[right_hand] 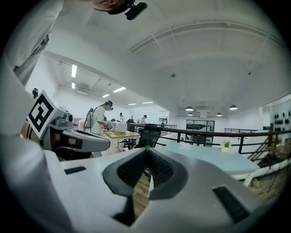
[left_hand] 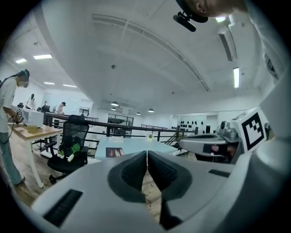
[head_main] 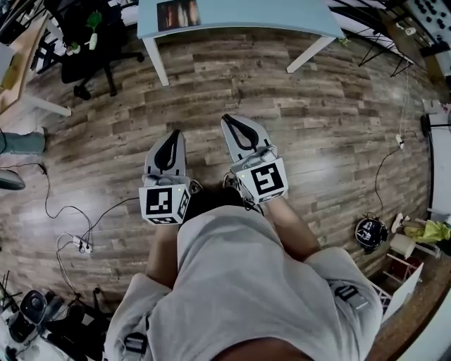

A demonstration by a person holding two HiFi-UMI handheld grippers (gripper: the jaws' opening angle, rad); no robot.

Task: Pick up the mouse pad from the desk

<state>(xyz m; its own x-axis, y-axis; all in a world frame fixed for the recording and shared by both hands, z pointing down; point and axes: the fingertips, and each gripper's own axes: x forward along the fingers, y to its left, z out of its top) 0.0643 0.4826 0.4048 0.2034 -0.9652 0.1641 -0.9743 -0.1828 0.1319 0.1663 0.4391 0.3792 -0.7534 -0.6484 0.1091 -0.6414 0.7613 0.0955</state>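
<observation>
The left gripper (head_main: 173,135) and right gripper (head_main: 232,121) have fingers closed, empty; unopened at the counter (head_main: 268,15), they'd likely shove the pad (head_main: 177,14).

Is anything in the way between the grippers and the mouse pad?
Nothing visible does. Only wood floor lies between the left gripper, the right gripper and the desk with the mouse pad. The chair stands aside.
</observation>
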